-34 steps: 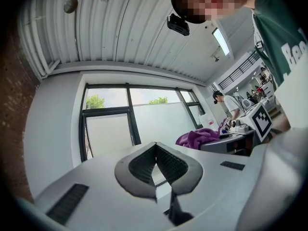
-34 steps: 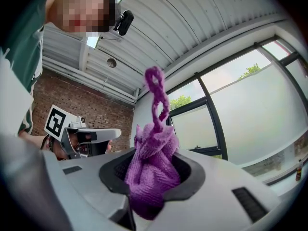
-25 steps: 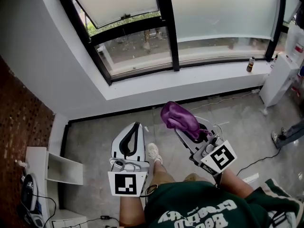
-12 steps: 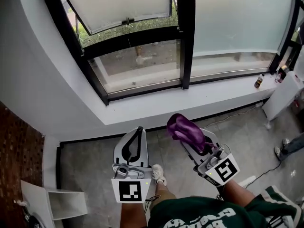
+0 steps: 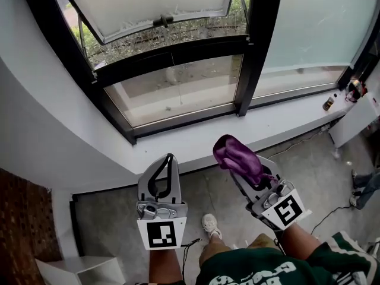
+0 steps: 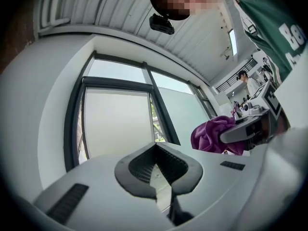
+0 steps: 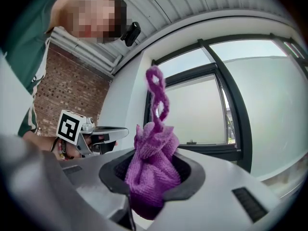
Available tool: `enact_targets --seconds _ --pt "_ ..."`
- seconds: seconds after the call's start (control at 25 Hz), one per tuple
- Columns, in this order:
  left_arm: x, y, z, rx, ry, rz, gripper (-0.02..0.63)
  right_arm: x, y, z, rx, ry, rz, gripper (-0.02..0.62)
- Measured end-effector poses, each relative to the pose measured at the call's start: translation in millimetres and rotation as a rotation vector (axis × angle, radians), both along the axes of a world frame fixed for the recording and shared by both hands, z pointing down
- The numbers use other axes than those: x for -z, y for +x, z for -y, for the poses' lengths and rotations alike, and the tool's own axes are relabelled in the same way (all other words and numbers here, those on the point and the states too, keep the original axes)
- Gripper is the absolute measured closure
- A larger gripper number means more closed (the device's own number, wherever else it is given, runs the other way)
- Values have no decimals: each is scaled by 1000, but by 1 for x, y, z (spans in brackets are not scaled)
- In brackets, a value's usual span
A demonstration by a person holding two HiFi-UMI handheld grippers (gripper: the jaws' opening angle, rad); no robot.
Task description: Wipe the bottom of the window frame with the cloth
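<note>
Right gripper view tells you most of it: the purple cloth (image 7: 151, 170) is bunched into a wad and stuffed right between the jaws, which are clamped on its lower half. A twisted tail of it sticks up above the jaws in front of the glass.

From the head view, the right gripper (image 5: 236, 166) is held out over the grey floor (image 5: 119, 218), tilted up toward the window, with the cloth poking off its front end. The cloth sits just short of the white sill (image 5: 196, 142) and isn't touching the sill or the frame.

The left gripper (image 5: 168, 161) is next to it, pointing the same way at about the same height, a bit apart from the right one. Its view shows the jaws closed together with nothing in them, just the window behind.

The bottom rail of the black window frame (image 5: 184, 121) runs along the top of the sill, well beyond both grippers. A thick black upright (image 5: 256, 46) splits the glass, and the upper sash (image 5: 154, 5) on the left is tipped open.

Farther out there's a small dark bottle (image 5: 328, 103) on the sill at the right end, a white cabinet (image 5: 356, 120) beside it, and a patch of brick wall (image 5: 24, 224) on the left. One light shoe (image 5: 210, 224) of the person shows between the grippers.
</note>
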State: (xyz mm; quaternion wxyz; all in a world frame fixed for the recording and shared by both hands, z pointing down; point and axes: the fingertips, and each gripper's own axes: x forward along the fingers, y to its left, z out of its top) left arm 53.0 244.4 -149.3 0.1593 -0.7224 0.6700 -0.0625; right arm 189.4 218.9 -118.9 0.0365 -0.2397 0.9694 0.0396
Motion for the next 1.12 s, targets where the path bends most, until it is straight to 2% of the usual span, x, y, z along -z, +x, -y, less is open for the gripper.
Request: enact_targets --seconds 0.2,0.48,0.72,1.12 --pt "-8 -30 29 -8 -14 -25 597 -10 -25 22 -25 -25 -23 463" --pt "3 -36 53 -30 4 -49 597 2 -29 44 -57 -20 -8 463" --pt "11 -29 58 -23 5 -74 597 15 -32 56 -38 -11 22 463" --pt "6 1 77 -13 -32 -55 597 17 -28 82 39 -19 64 463"
